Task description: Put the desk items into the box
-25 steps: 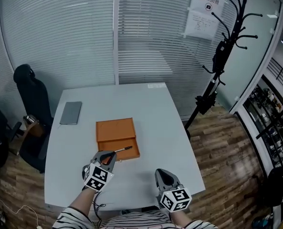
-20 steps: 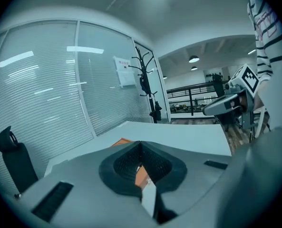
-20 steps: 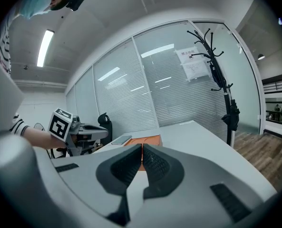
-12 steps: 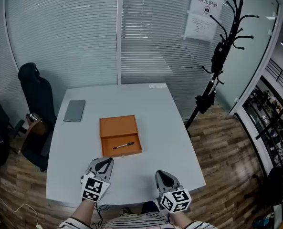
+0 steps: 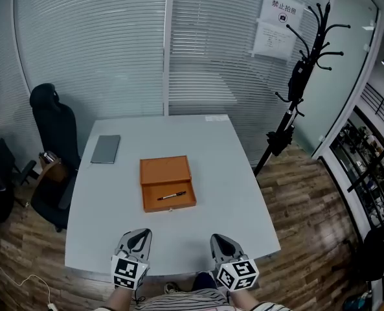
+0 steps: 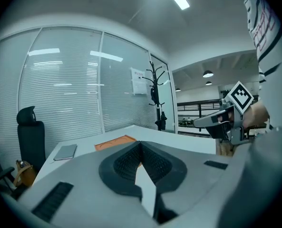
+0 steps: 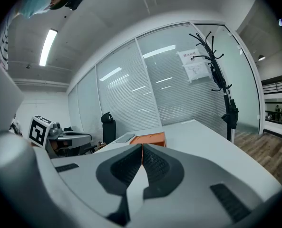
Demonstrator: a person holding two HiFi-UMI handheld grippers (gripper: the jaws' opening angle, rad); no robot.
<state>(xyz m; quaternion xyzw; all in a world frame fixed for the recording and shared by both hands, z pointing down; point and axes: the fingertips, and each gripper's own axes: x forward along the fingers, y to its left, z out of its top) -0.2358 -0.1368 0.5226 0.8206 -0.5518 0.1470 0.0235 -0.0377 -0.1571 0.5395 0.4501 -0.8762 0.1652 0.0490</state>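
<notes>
Left claw point(image 5: 140, 236) and right claw point(image 5: 219, 240) hover pinched together, empty, at the grey table point(image 5: 217, 173) before a glass wall point(image 5: 107, 57).

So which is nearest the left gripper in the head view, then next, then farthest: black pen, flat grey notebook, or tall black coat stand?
1. Black pen, in the open orange box ahead of the left gripper.
2. Flat grey notebook, far left on the table.
3. Tall black coat stand, on the floor, far right.
</notes>
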